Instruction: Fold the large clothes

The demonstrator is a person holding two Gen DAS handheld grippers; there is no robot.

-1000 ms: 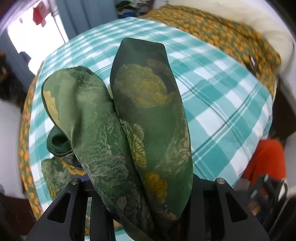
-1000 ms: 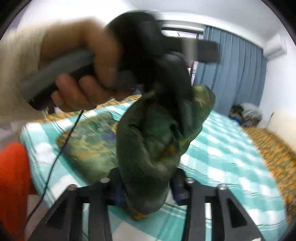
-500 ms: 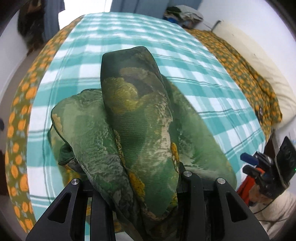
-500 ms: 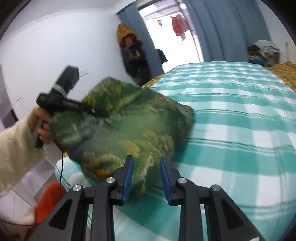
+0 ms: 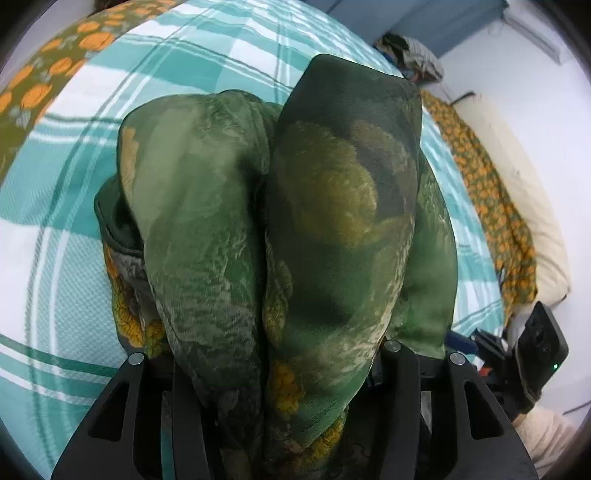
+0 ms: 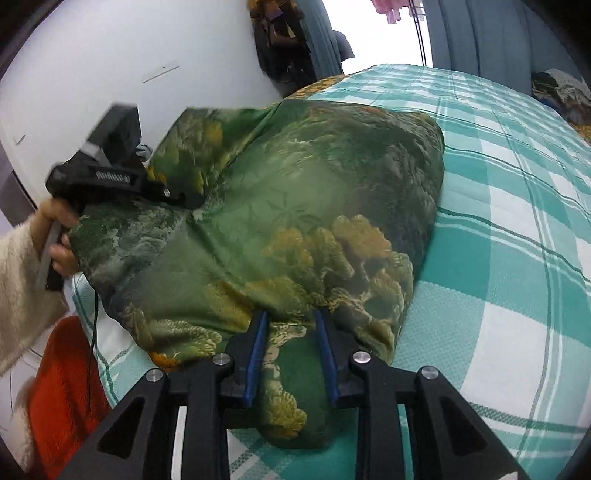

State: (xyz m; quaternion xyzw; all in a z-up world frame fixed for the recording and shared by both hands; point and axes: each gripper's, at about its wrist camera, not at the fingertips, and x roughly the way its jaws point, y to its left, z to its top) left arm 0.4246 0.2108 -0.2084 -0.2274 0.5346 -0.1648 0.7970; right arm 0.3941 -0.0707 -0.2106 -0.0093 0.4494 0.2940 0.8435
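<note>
A large green garment with yellow print is spread over the near corner of the bed. In the left wrist view its folds drape over my left gripper and hide the fingertips; the jaws are closed on the cloth. My left gripper also shows in the right wrist view, pinching the garment's far edge. My right gripper grips a bunched fold of the garment between its blue-padded fingers at the near edge.
The bed has a teal and white checked sheet over an orange-flowered cover. A cream pillow lies at the head. An orange item sits below the bed's corner. Blue curtains hang behind.
The garment has come down from a bunched lift and spread over the bed corner. My two grippers have moved apart, stretching the cloth between them.
</note>
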